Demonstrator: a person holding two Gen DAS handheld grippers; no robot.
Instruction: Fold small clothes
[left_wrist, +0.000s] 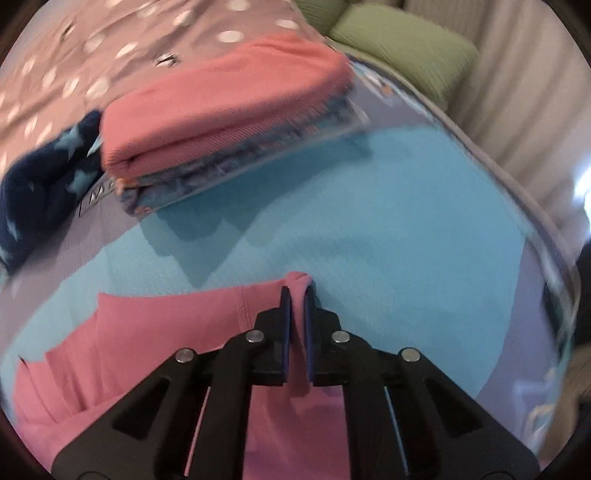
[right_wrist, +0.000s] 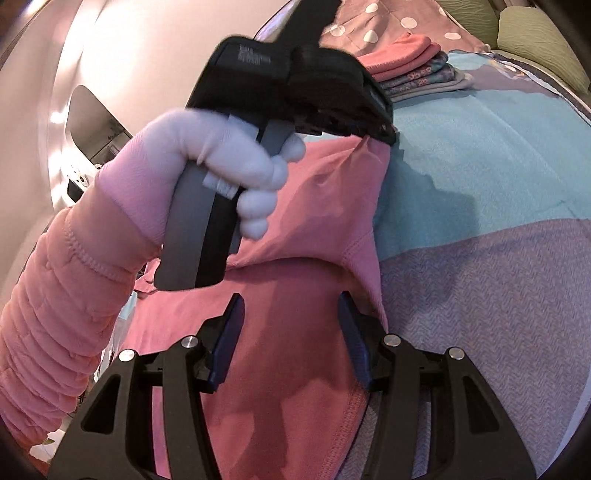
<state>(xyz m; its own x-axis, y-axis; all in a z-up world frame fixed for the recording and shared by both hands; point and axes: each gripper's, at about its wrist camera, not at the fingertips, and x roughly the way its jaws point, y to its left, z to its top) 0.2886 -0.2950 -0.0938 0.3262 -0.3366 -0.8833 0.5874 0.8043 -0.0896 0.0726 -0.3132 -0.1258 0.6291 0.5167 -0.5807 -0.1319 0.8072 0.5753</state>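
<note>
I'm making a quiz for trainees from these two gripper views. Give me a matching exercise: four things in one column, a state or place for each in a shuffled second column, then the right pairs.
Things
1. left gripper
2. right gripper
3. stack of folded clothes
4. green cushion

States or places
A. jaws apart, above the pink garment
B. far end of the bed, beside the curtain
C. shut on a pinch of pink cloth
D. on the bedspread, pink piece on top

Pairs: 1-C, 2-A, 3-D, 4-B
</note>
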